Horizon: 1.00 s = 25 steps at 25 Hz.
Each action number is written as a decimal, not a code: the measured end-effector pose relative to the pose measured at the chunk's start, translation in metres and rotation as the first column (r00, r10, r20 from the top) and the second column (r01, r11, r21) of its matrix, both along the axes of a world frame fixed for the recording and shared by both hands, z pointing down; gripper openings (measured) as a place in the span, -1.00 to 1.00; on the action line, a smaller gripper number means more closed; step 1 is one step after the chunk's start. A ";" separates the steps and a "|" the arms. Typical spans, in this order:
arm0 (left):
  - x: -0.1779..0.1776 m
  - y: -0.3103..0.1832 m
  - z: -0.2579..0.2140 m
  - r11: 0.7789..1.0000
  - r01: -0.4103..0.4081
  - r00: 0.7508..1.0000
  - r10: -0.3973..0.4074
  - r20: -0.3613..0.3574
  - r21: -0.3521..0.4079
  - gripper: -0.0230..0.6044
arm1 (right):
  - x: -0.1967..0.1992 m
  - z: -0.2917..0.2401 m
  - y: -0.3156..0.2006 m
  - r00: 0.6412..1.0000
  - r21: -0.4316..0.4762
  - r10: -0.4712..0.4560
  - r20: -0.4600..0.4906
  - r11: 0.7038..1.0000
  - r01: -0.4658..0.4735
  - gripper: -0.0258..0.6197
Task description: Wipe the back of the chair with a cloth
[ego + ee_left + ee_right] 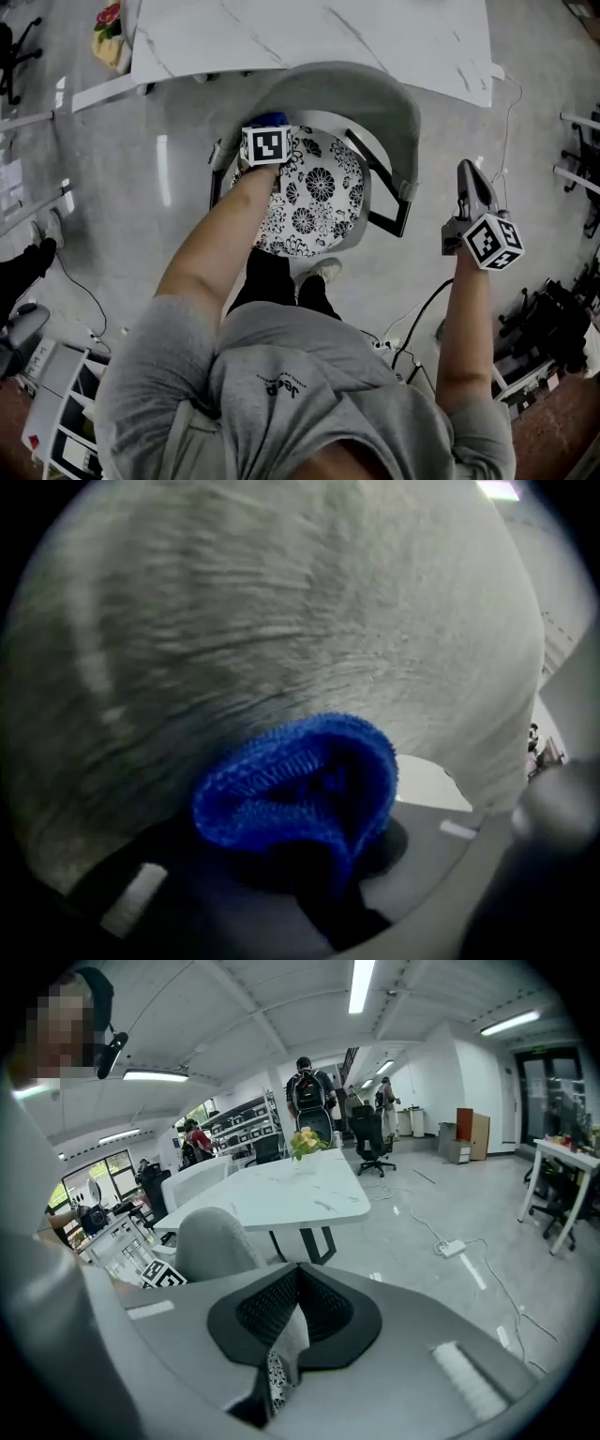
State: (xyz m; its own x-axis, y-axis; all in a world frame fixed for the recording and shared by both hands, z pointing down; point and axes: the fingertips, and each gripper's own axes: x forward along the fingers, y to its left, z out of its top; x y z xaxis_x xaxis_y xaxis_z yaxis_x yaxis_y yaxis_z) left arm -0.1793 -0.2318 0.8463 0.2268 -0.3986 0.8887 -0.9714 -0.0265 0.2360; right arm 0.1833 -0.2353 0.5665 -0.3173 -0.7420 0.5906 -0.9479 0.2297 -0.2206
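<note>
The chair has a curved grey fabric back [375,89] and a black-and-white floral seat [314,192]. My left gripper [270,127] reaches over the seat and is shut on a blue knitted cloth [273,119]. In the left gripper view the blue cloth [300,780] bulges from the jaws and is pressed on the inner face of the grey chair back [281,602], which fills the frame. My right gripper [466,171] hangs to the right of the chair over the floor, shut and holding nothing; its fingertips [298,1274] meet, and the chair back [214,1241] shows to its left.
A white marble-look table [309,33] stands just behind the chair, with flowers [108,19] at its left end. Cables and a power strip [389,345] lie on the floor by my feet. Shelving [66,412] stands at the lower left. Office chairs and people are far off.
</note>
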 end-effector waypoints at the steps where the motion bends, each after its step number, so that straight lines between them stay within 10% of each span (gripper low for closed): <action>1: 0.008 -0.004 0.004 1.000 -0.023 1.000 0.023 0.001 -0.005 -0.49 | 0.011 -0.001 0.003 1.000 0.004 0.020 -0.004 1.000 -0.020 -0.91; 8: 0.102 -0.040 -0.010 0.960 -0.276 0.961 0.276 -0.004 0.040 -0.49 | 0.086 0.003 0.042 0.985 -0.005 0.172 -0.017 0.985 -0.172 -0.91; 15: 0.200 -0.035 -0.033 0.851 -0.518 0.854 0.520 0.006 0.086 -0.49 | 0.127 0.000 0.083 0.962 0.010 0.274 -0.007 0.962 -0.274 -0.91; 25: 0.286 0.009 -0.052 0.588 -0.794 0.592 0.806 -0.028 0.156 -0.49 | 0.131 0.000 0.101 0.963 0.008 0.271 -0.003 0.962 -0.271 -0.91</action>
